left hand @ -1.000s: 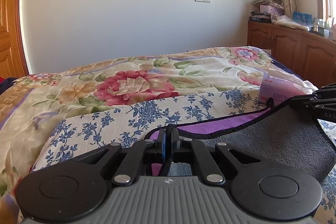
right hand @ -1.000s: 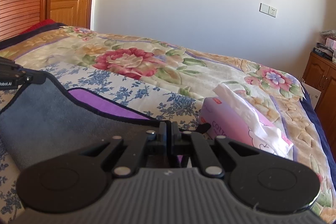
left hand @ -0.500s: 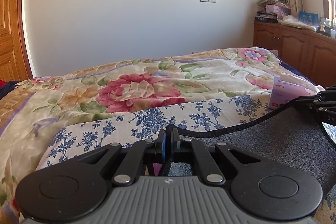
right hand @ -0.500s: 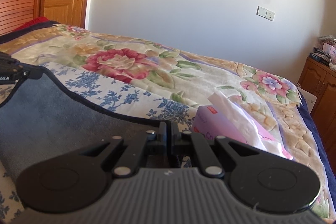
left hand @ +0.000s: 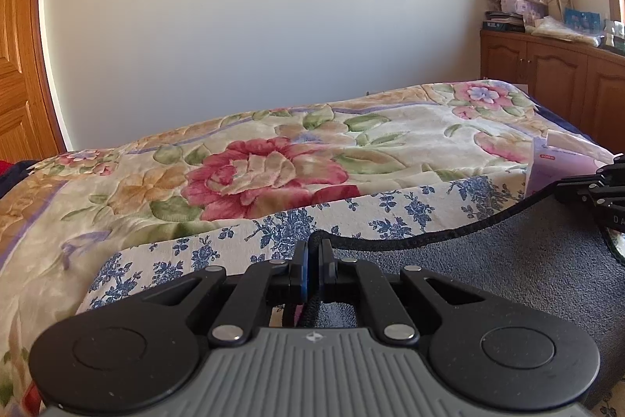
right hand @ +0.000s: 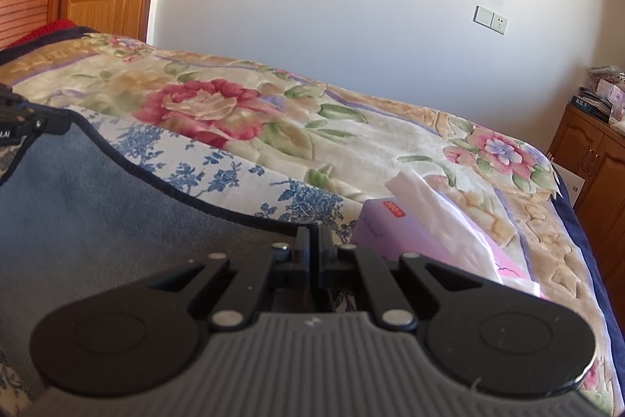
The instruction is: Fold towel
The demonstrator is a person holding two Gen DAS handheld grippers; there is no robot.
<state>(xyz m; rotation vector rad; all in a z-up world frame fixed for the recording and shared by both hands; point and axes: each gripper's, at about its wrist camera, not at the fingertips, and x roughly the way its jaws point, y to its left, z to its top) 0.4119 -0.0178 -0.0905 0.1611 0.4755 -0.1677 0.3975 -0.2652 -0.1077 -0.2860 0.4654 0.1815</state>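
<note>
Nearest the left wrist camera, the left tongs (left hand: 312, 262) are pinched closed on the black-bound hem of the grey towel (left hand: 508, 272), at one corner. From that corner the hem runs taut to the right, sagging a little in the middle, to the right tongs (left hand: 586, 192), which clamp the other corner at the frame's edge. In the right wrist view the same line reads in reverse: the right tongs (right hand: 313, 245) are closed on the towel (right hand: 97, 206) corner, and the hem leads off left to the left tongs (right hand: 27, 122).

So the held edge is the towel's long axis here, stretched side to side between the two tongs, with the cloth hanging down and back toward the person. Neither hand looks clearly nearer; each owns one end. My judgement is that the fold depends on carrying this edge forward evenly, keeping it parallel to itself.

Beyond the towel lies a blue-flowered sheet (left hand: 273, 229) on the bed (left hand: 273, 159). Just past the towel's right corner sits a pink tissue box (right hand: 422, 233), close enough to be brushed by it.
</note>
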